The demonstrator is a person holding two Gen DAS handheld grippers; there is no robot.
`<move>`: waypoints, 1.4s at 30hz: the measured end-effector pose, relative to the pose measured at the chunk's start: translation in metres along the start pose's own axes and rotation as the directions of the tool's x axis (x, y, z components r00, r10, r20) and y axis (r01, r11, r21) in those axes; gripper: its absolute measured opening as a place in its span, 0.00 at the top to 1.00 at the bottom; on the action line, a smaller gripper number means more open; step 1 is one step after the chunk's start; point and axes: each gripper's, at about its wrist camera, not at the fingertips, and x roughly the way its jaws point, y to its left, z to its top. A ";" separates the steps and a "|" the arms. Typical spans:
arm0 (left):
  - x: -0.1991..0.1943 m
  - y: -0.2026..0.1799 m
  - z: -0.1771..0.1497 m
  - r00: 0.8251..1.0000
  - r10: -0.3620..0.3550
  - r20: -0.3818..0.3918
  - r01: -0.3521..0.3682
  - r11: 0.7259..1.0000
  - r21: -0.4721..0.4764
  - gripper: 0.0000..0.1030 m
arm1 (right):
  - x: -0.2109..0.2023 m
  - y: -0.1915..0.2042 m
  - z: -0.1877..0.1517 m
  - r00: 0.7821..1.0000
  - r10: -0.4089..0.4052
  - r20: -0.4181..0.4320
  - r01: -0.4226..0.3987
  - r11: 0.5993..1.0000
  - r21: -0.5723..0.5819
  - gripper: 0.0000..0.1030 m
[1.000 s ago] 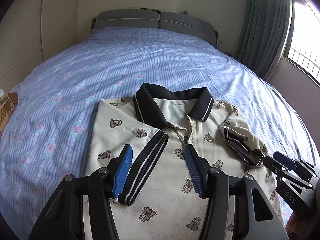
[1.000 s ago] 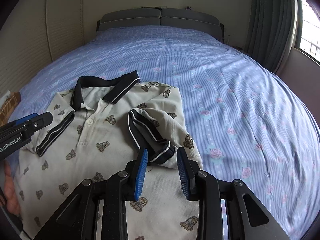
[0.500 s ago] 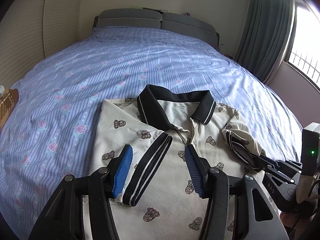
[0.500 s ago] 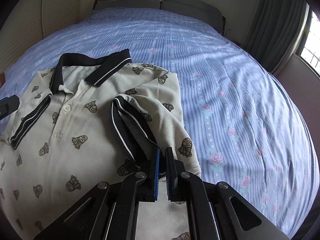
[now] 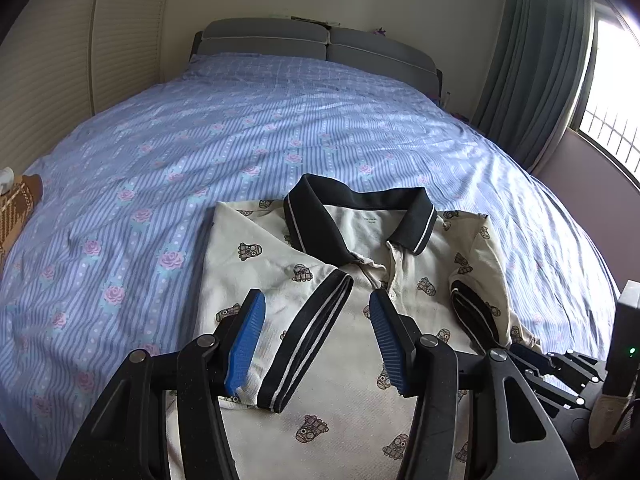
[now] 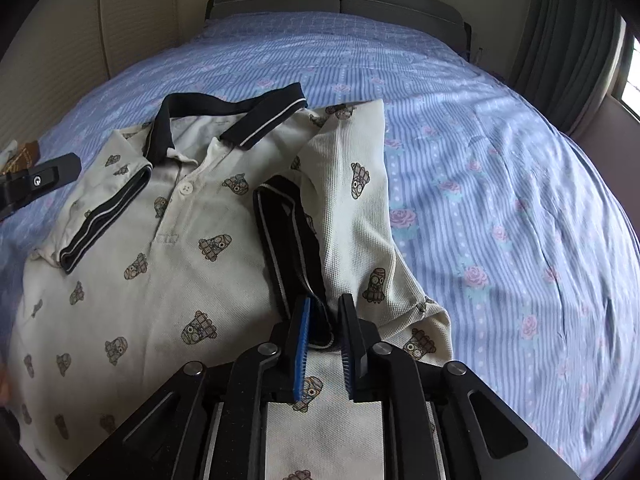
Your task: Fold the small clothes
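Polo shirt [image 5: 352,384] lies face up on bed [image 5: 224,136], collar [image 5: 360,216] toward headboard [image 5: 320,44], near the foot end of the blue striped rose-print sheet. Cream fabric, small brown figures, black trim with white stripe on collar and cuffs.

Left sleeve [image 5: 280,320] is folded in over the chest; its cuff [image 5: 308,344] runs diagonally between the pads of the left gripper [image 5: 318,344]. Left jaws stand partly apart, one on each side of the cuff, pads not pressing on it. Can't tell if the tips touch the cloth below.

Right sleeve [image 6: 356,216] is also turned inward but bunched, not flat; its cuff [image 6: 288,240] runs from mid-chest down toward the right gripper [image 6: 322,344]. Cuff's near end sits between the blue pads. Right jaws are opening, narrow gap, cuff end in the gap but pads look clear of it on both sides. Right gripper's tips also show at the lower right edge of the left view, at the shirt's edge.

Placket with white button [image 6: 186,189] is visible, collar spread open. Left gripper's tip shows at the left edge of the right view, over the sheet just beside the left shoulder.

Curtain [image 5: 532,64] and window [image 5: 612,92] on the right. Brown patterned item [image 5: 16,208] at the bed's left edge, well apart from the shirt.
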 end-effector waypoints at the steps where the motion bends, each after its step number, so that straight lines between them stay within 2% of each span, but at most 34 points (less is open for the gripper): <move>1: 0.000 0.000 0.000 1.000 0.001 0.001 -0.001 1.000 -0.002 0.48 | -0.005 0.000 0.003 1.000 -0.001 0.024 0.001 1.000 0.005 0.70; 2: -0.001 0.002 0.001 1.000 0.001 0.002 -0.001 1.000 -0.005 0.48 | -0.010 0.001 0.007 0.999 -0.001 0.051 0.001 1.000 0.003 0.63; 5: -0.001 0.004 0.001 1.000 0.001 0.002 -0.001 1.000 -0.012 0.48 | -0.016 0.011 0.023 0.995 -0.003 0.096 0.007 0.999 -0.038 0.63; 7: -0.001 0.005 0.002 1.000 -0.001 0.002 0.001 1.000 -0.013 0.48 | -0.010 0.021 0.034 0.996 -0.011 0.093 0.019 0.996 -0.085 0.63; 11: -0.002 0.005 0.002 1.000 -0.001 0.003 0.001 1.000 -0.016 0.48 | 0.009 0.033 0.048 0.997 -0.045 0.067 0.055 0.986 -0.156 0.72; 15: -0.002 0.009 0.003 1.000 -0.006 0.000 0.006 1.000 -0.026 0.48 | 0.023 0.032 0.048 0.998 -0.063 0.018 0.066 0.981 -0.185 0.72; 25: 0.002 0.011 0.002 1.000 -0.011 -0.015 0.010 0.999 -0.030 0.48 | 0.043 0.039 0.042 0.990 -0.140 -0.009 0.133 0.957 -0.259 0.73; 28: 0.004 0.012 0.001 1.000 -0.009 -0.021 0.008 0.999 -0.033 0.48 | 0.045 0.039 0.042 0.989 -0.151 0.002 0.146 0.956 -0.256 0.84; 30: 0.005 0.013 0.001 1.000 -0.008 -0.026 0.007 0.999 -0.036 0.48 | 0.046 0.035 0.043 0.989 -0.147 -0.002 0.142 0.962 -0.232 0.91; 33: 0.006 0.015 0.001 1.000 -0.005 -0.028 0.004 0.999 -0.039 0.48 | 0.041 0.025 0.045 0.994 -0.112 -0.003 0.110 0.980 -0.167 0.94; 38: 0.005 0.016 0.001 1.000 -0.002 -0.028 0.001 0.999 -0.040 0.48 | 0.021 0.025 0.047 0.998 -0.048 0.049 0.054 0.992 -0.118 0.94; 42: 0.005 0.016 0.002 1.000 0.008 -0.026 -0.009 0.999 -0.035 0.48 | 0.021 0.027 0.048 1.000 0.009 0.029 -0.007 0.997 -0.079 0.94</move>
